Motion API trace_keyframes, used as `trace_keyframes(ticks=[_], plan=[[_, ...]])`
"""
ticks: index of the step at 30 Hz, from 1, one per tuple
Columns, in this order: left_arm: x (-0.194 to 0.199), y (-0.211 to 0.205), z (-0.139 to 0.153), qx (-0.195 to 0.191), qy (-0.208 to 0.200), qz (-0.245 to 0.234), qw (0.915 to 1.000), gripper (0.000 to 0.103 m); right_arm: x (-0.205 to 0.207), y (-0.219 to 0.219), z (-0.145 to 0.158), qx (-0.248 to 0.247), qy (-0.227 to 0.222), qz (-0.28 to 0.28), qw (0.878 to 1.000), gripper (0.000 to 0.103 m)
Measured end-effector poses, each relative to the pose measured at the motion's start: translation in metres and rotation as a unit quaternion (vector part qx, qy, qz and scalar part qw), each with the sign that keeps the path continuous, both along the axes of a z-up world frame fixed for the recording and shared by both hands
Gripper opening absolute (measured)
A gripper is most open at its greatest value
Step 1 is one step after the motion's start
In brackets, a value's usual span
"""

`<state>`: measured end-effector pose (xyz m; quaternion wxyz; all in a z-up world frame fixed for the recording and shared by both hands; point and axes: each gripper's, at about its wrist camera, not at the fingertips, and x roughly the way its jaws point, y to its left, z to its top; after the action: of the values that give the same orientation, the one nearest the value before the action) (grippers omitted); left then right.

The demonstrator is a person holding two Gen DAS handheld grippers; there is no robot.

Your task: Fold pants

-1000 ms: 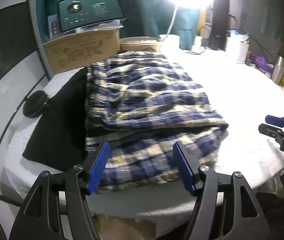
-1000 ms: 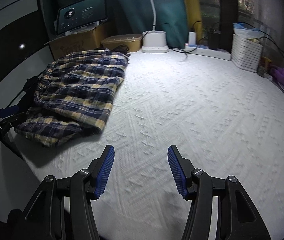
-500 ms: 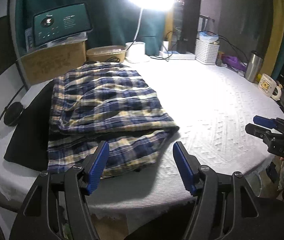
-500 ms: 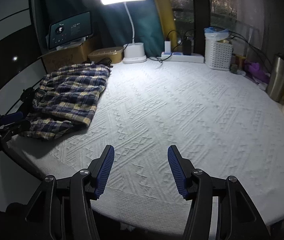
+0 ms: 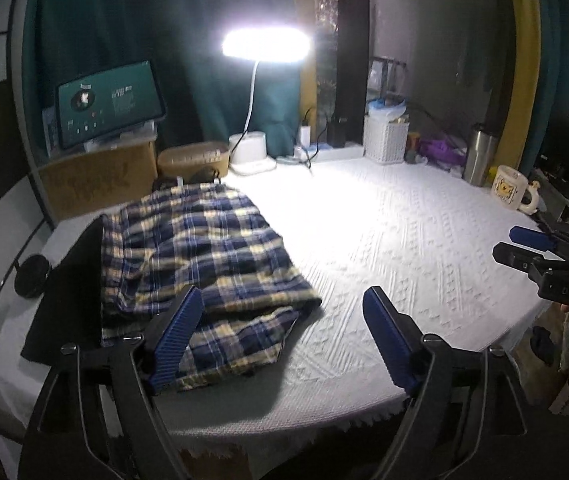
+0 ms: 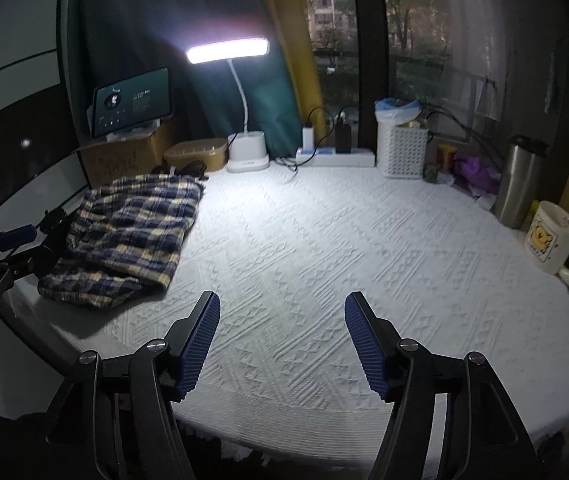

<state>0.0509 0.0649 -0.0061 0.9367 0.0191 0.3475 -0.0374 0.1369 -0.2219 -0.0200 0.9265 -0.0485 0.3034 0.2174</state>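
At the far left of the worktop (image 5: pixel 424 240), which is covered in a white textured cloth, a flat black cloth (image 5: pixel 72 300) lies beside a small round black object (image 5: pixel 32 275) at the edge. Just right of it, overlapping its edge, lie the plaid pants (image 5: pixel 200 264), already gathered into a layered bundle in navy, cream and white check. From the look of the stacked layers, the folding seems largely done, though the lower layer sticks out unevenly at the near edge.

The left hand-held gripper (image 5: pixel 280 340) hangs over the near right corner of the bundle. Its jaws are opening and nothing is between them; the blue pads are clear of the fabric. Further right, over bare worktop, the right hand-held gripper (image 6: pixel 282 344) is likewise empty, its jaws also opening.

The pants look like thin woven cotton: light, limp, and likely to sag and slide open if lifted by one layer. A tidy correction would probably call for pinching all the layers together at a folded edge or corner, one gripper at each end, rather than grabbing the loose top sheet.

Along the back stand a tablet (image 6: pixel 132 102) on a cardboard box, a lit desk lamp (image 6: pixel 228 50), a white basket (image 6: pixel 402 152), a steel tumbler (image 6: pixel 520 184) and a mug (image 6: pixel 550 240) at far right.
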Motion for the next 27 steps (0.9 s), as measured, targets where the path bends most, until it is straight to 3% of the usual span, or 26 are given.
trace_keyframes(ticks=[5, 22, 27], plan=[[-0.006, -0.007, 0.016, -0.006, -0.030, -0.006, 0.9995, 0.091, -0.008, -0.008, 0.015, 0.004, -0.018, -0.006, 1.000, 0.069], [-0.028, -0.017, 0.053, -0.009, -0.101, -0.018, 0.9947, 0.092, -0.040, -0.013, 0.064, -0.001, -0.084, -0.010, 0.996, 0.073], [-0.039, -0.017, 0.063, -0.004, -0.143, -0.014, 0.9896, 0.092, -0.047, -0.012, 0.073, -0.001, -0.098, -0.009, 0.995, 0.074]])
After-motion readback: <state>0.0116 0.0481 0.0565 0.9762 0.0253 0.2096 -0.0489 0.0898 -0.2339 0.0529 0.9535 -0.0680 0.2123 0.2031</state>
